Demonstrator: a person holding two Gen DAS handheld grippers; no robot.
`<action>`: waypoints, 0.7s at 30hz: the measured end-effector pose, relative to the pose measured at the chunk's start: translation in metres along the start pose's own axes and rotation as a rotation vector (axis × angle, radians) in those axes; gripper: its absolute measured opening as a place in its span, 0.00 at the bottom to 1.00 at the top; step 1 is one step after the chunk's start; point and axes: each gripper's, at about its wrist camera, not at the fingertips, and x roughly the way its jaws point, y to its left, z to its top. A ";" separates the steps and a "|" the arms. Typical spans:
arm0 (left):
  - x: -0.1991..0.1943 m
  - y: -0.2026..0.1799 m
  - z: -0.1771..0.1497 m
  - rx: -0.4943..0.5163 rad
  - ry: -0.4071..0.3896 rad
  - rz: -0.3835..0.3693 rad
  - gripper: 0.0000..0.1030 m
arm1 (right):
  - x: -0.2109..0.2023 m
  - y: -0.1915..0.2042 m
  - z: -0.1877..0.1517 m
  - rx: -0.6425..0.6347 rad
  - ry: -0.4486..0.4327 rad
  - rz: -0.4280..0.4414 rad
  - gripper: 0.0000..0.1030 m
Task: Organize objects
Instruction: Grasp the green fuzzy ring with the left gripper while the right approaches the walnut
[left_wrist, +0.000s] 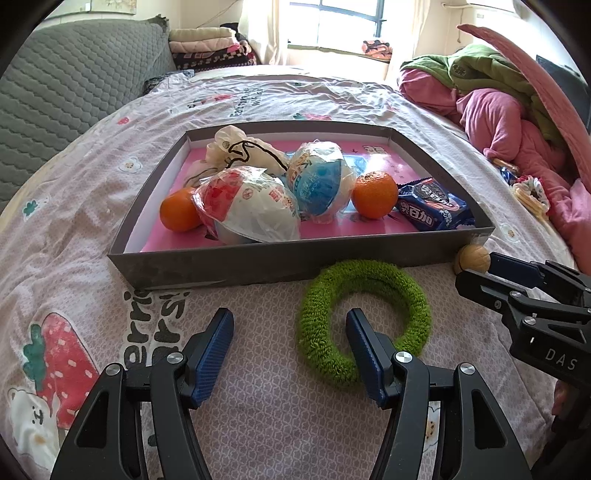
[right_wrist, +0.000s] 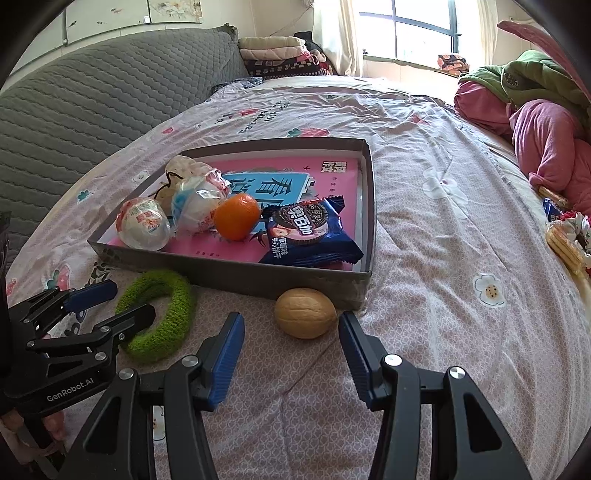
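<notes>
Left gripper (left_wrist: 290, 325) jaws wide, nothing held, right pad inside green fuzzy ring (left_wrist: 364, 319) lying on bedspread (left_wrist: 258, 406). Right gripper (right_wrist: 291, 332) open too, walnut (right_wrist: 305, 313) just ahead, touching grey tray (right_wrist: 236, 277) wall.

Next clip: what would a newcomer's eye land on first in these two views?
Probably the shallow grey box on the bedspread, crowded with two oranges, wrapped plastic eggs and a blue biscuit packet. Just outside its near wall lie a fuzzy green ring and a walnut. The left gripper has one finger over the ring's hole, and the right gripper hovers open beside the walnut.
</notes>
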 end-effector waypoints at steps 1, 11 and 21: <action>0.001 0.000 0.001 0.000 -0.001 0.000 0.63 | 0.001 0.000 0.000 0.001 0.001 -0.001 0.51; 0.011 -0.005 0.008 0.003 -0.007 -0.012 0.53 | 0.003 0.000 0.003 -0.003 -0.010 -0.008 0.35; 0.014 -0.009 0.011 0.008 -0.013 -0.053 0.20 | 0.004 0.007 0.001 -0.038 -0.011 -0.012 0.34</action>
